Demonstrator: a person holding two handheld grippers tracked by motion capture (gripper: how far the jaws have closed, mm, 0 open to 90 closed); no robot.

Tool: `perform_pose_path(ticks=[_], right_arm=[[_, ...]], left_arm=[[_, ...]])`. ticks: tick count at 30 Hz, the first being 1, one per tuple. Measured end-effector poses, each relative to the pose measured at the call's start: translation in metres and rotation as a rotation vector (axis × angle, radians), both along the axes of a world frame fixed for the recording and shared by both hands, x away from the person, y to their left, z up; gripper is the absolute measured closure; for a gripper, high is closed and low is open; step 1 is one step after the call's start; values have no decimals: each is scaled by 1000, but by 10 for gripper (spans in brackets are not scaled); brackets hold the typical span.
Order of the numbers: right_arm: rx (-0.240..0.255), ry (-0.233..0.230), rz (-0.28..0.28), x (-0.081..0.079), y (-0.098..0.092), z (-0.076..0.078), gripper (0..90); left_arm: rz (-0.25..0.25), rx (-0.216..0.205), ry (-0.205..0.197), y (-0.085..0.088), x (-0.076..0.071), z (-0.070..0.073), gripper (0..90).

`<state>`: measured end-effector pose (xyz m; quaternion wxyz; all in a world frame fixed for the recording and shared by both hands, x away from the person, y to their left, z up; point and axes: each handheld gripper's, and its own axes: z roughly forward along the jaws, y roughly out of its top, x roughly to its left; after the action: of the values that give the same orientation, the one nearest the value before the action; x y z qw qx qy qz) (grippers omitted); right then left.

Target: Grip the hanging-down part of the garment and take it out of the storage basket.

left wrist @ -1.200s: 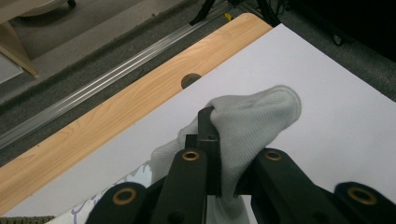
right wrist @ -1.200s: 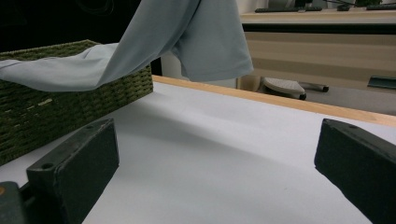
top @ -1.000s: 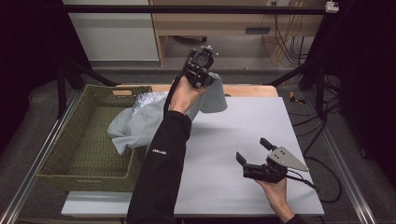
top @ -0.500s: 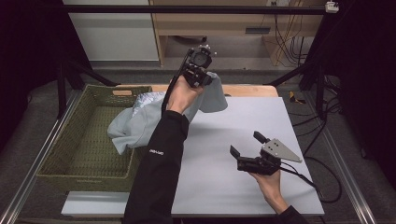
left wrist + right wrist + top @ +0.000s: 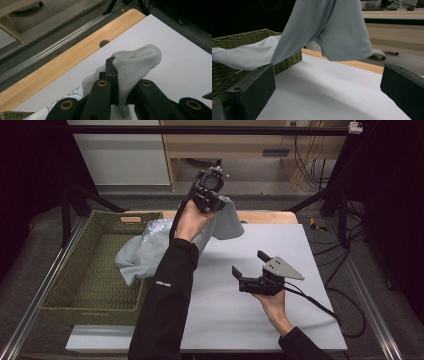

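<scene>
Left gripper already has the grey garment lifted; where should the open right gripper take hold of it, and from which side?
Probably the free hanging edge of the grey garment, approached level from the table side. It dangles clear above the white table, while the left gripper pinches its top and the right gripper faces it with jaws open.

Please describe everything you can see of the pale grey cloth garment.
The pale grey cloth garment looks like soft knit fabric with a stitched hem. The left gripper is shut on one end and holds it lifted above the white table top. The rest hangs down and drapes over the rim of the green woven basket, beside a patterned cloth.
</scene>
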<state>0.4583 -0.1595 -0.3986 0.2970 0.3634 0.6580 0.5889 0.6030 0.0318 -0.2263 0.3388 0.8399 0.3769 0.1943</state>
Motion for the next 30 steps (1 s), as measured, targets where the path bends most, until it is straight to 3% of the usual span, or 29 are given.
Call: perform_pose_path(ticks=[8, 24, 30], right_arm=[[-20, 7, 29, 16, 25, 2, 4], [-1, 25, 90, 39, 74, -1, 18], [-26, 41, 117, 48, 93, -5, 28]], left_arm=[[-1, 2, -2, 1, -1, 3, 845], [-2, 6, -1, 6, -1, 5, 845], [-4, 5, -2, 7, -1, 6, 845]])
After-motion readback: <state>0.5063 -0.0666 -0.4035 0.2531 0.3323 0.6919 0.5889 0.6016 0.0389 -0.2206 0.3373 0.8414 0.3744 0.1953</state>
